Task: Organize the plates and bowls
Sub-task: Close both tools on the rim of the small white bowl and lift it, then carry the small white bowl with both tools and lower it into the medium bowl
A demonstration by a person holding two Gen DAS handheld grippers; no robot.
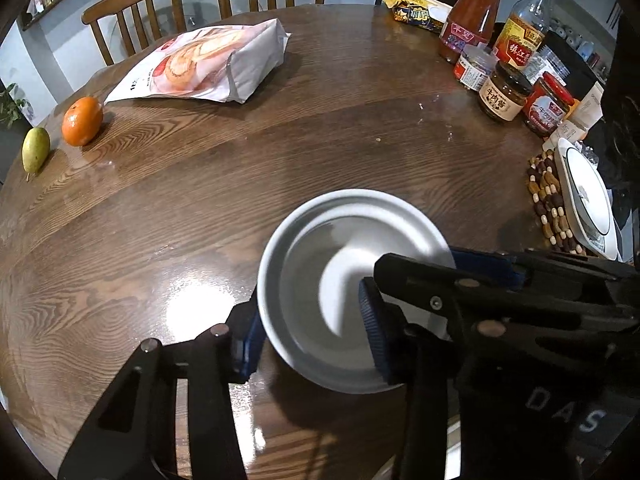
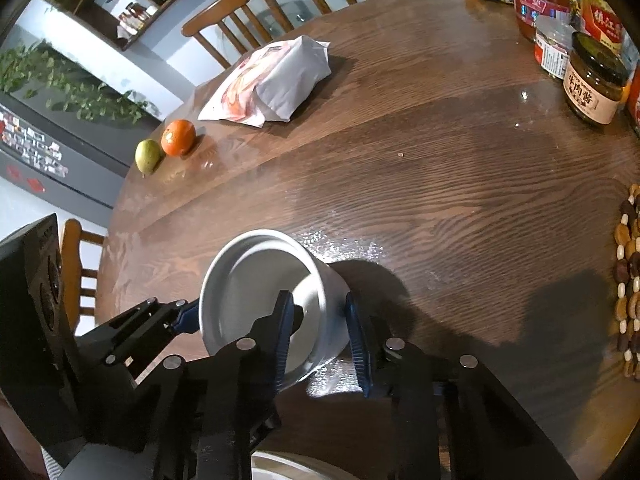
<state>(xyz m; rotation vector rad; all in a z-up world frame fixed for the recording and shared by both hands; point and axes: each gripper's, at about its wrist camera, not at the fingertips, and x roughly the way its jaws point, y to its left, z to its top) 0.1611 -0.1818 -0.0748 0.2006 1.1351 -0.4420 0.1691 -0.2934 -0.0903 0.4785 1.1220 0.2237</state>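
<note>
The white bowl (image 1: 352, 280) hangs tilted above the bench (image 1: 200, 208), both hand-held grippers on it. The left hand-held gripper (image 1: 310, 340) spans its rim; the right hand-held gripper (image 2: 320, 340) pinches its wall. Uneven pulls could twist it loose and drop it.

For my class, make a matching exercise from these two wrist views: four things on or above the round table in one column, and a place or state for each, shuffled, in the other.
Things:
1. white bowl
2. orange
3. snack bag
4. beaded trivet

Places or states:
A. lying flat near the chairs
B. under the stacked plates
C. beside the green pear
D. gripped by both grippers

Pairs: 1-D, 2-C, 3-A, 4-B
</note>
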